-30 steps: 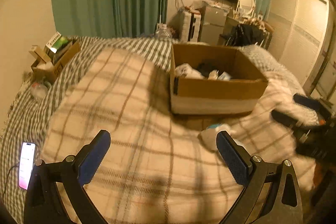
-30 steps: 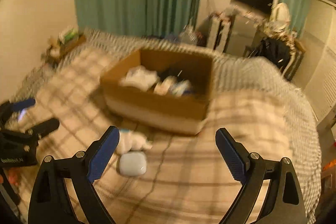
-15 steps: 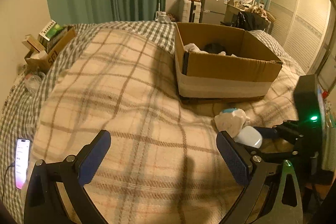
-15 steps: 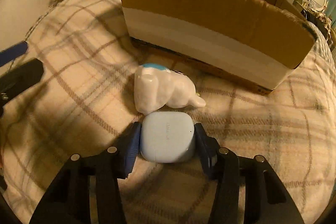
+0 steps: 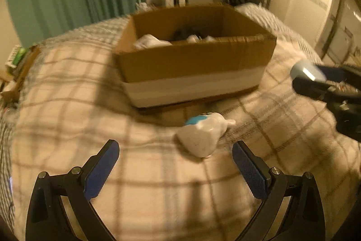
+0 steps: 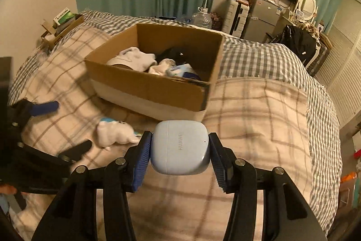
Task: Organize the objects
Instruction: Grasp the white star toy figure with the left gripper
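My right gripper (image 6: 179, 150) is shut on a pale blue earbuds case (image 6: 179, 147) and holds it above the plaid blanket, in front of the cardboard box (image 6: 158, 92). The case also shows at the right of the left wrist view (image 5: 308, 72). The box (image 5: 194, 73) holds white socks (image 6: 135, 58) and dark items. A white toy with a blue top (image 5: 202, 133) lies on the blanket before the box, also seen in the right wrist view (image 6: 112, 133). My left gripper (image 5: 176, 164) is open and empty, just short of the toy.
The bed's plaid blanket (image 6: 259, 110) lies over a checked sheet (image 6: 259, 55). A small box of items (image 6: 62, 22) sits at the bed's far left. A water bottle (image 6: 203, 18), fridge and TV stand behind the bed.
My right gripper closed on the earbuds case and lifted it off the blanket. My left gripper moved right, toward the white toy.
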Demonstrator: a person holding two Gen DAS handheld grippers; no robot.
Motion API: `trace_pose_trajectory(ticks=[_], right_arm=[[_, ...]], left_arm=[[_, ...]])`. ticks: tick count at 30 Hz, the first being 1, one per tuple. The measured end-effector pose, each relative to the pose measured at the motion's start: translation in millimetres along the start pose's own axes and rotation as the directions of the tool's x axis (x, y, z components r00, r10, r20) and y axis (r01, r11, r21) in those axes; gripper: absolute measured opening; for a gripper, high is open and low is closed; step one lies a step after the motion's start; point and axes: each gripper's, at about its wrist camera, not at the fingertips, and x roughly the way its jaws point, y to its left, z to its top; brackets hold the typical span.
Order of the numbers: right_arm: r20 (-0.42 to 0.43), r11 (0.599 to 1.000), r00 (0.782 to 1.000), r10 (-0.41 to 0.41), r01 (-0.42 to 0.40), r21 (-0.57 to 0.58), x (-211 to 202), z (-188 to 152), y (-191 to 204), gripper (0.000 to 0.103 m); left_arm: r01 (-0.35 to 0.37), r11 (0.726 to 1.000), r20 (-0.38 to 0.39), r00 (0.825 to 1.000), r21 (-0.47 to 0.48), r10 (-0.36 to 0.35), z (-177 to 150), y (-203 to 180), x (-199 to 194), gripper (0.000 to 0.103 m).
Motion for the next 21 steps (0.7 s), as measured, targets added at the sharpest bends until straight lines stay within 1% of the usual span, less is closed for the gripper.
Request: trace_pose_trajectory(ticks=[3, 7, 8, 10, 11, 12, 13, 15, 19, 20, 21], right_arm=[[-0.016, 1.000, 1.000, 0.010, -0.010, 0.005, 13, -4, -8, 0.050], [-0.038, 0.999, 0.999, 0.035, -0.035, 0.019, 30, -11, -11, 0.050], [-0.041, 0.999, 0.998, 0.043, -0.042, 0.022, 33, -12, -11, 0.050], [-0.046, 0.998, 0.997, 0.058, -0.057, 0.022, 36, -15, -12, 0.050], [-0.046, 0.998, 0.997, 0.066, -0.065, 0.021, 36, -16, -12, 0.050], [-0.045, 0.997, 0.996, 0.074, -0.073, 0.021, 37, -17, -12, 0.050], [-0.045, 0.996, 0.996, 0.080, -0.079, 0.028, 37, -18, -13, 0.050], [-0.046, 0.997, 0.996, 0.074, -0.072, 0.040, 38, -19, -15, 0.050], [-0.023, 0.998, 0.998, 0.051, -0.050, 0.049, 32, -22, -14, 0.050], [-0.013, 0.998, 0.999, 0.040, -0.039, 0.053, 29, -22, -15, 0.050], [-0.007, 0.998, 1.000, 0.023, -0.023, 0.060, 26, -23, -15, 0.050]], left_arm=[[-0.005, 1.000, -0.050, 0.999, -0.011, 0.004, 8, -6, 21, 0.103], [-0.001, 1.000, -0.095, 0.995, 0.022, 0.003, 14, -17, 42, 0.100], [0.006, 1.000, -0.109, 0.994, 0.029, -0.003, 15, -20, 47, 0.097], [0.014, 0.999, -0.138, 0.990, 0.045, -0.008, 15, -25, 56, 0.087], [0.017, 0.998, -0.153, 0.988, 0.058, -0.008, 15, -29, 60, 0.076], [0.027, 0.997, -0.166, 0.986, 0.071, -0.015, 14, -32, 62, 0.067], [0.029, 0.997, -0.166, 0.986, 0.077, -0.016, 14, -33, 63, 0.064], [0.022, 0.997, -0.152, 0.988, 0.074, -0.010, 14, -35, 60, 0.061], [0.006, 0.998, -0.124, 0.992, 0.066, 0.002, 10, -35, 47, 0.059], [0.003, 0.998, -0.113, 0.994, 0.068, 0.005, 9, -36, 43, 0.053], [0.000, 0.997, -0.104, 0.995, 0.071, 0.007, 7, -38, 37, 0.049]])
